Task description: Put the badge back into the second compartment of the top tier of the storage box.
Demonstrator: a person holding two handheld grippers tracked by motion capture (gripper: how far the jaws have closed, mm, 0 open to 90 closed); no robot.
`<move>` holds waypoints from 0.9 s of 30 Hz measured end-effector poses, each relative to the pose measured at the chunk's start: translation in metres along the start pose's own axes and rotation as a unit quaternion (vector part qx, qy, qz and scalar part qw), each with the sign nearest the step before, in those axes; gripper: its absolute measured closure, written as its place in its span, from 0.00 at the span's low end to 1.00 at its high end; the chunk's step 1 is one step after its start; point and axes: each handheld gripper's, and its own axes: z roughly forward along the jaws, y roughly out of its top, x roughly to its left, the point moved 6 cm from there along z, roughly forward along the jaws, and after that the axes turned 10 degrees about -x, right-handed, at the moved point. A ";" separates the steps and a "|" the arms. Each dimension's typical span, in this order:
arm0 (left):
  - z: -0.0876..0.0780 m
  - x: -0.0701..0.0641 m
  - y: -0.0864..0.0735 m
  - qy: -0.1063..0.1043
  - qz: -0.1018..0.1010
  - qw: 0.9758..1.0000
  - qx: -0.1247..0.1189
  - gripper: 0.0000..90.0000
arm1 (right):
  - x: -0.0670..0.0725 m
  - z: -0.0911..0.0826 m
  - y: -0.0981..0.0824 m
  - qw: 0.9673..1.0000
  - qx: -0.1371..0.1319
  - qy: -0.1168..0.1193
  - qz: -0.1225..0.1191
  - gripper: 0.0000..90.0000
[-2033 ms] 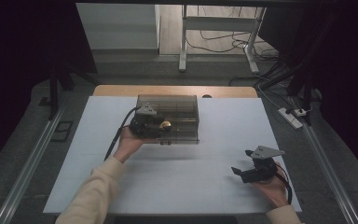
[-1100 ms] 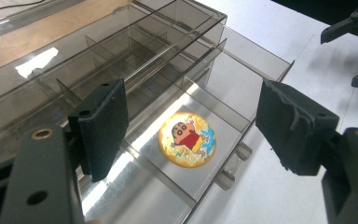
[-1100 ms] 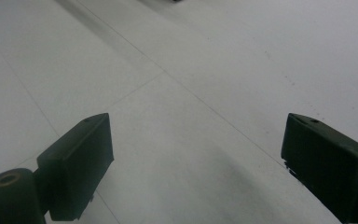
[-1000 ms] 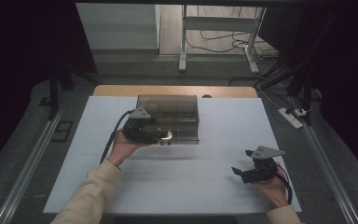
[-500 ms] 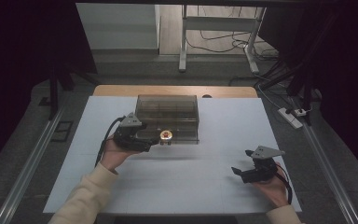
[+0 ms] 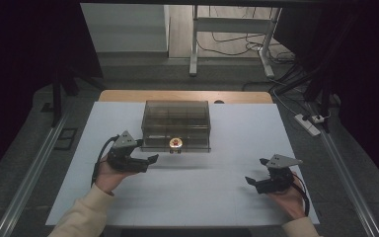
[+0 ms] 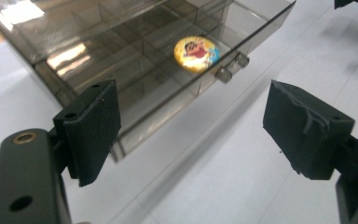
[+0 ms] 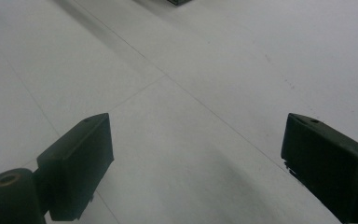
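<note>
A smoky see-through compartment box [image 6: 176,118] with its lid down stands at the middle back of the white table [image 6: 202,197]. A round cartoon badge [image 6: 175,143] shows at its front wall, close to the small clear latch [image 7: 230,67]. My left gripper [image 6: 149,162] is held by a hand just left of the box's front, apart from it. Its jaws have just been opening and have nothing between them. In the left gripper view the box [image 7: 121,46] and badge [image 7: 196,48] lie beyond the left gripper [image 7: 193,105]. My right gripper [image 6: 255,172] rests open at the near right over bare table [image 8: 196,135].
A wooden strip [image 6: 128,96] edges the table's far side. Metal rails [image 6: 29,173] run along both sides. A power strip [image 6: 308,123] and cables lie on the floor at the right. A metal frame [image 6: 193,44] stands behind the table.
The left gripper has drawn back from the box's front, leftward and toward the person, with its jaws wider apart. The badge now shows uncovered. The right gripper has not moved.
</note>
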 end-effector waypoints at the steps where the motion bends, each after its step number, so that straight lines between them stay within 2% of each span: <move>1: -0.002 0.000 -0.003 0.003 -0.002 1.000 0.001 0.21 | 0.000 0.000 0.000 1.000 -0.001 0.000 0.000 0.09; 13: -0.016 0.005 -0.045 0.017 -0.023 0.999 0.026 0.20 | 0.000 -0.001 0.000 1.000 0.001 0.001 -0.001 0.09; 27: -0.029 0.007 -0.069 0.025 -0.028 0.999 0.032 0.19 | 0.000 0.000 -0.001 1.000 0.003 0.000 -0.003 0.09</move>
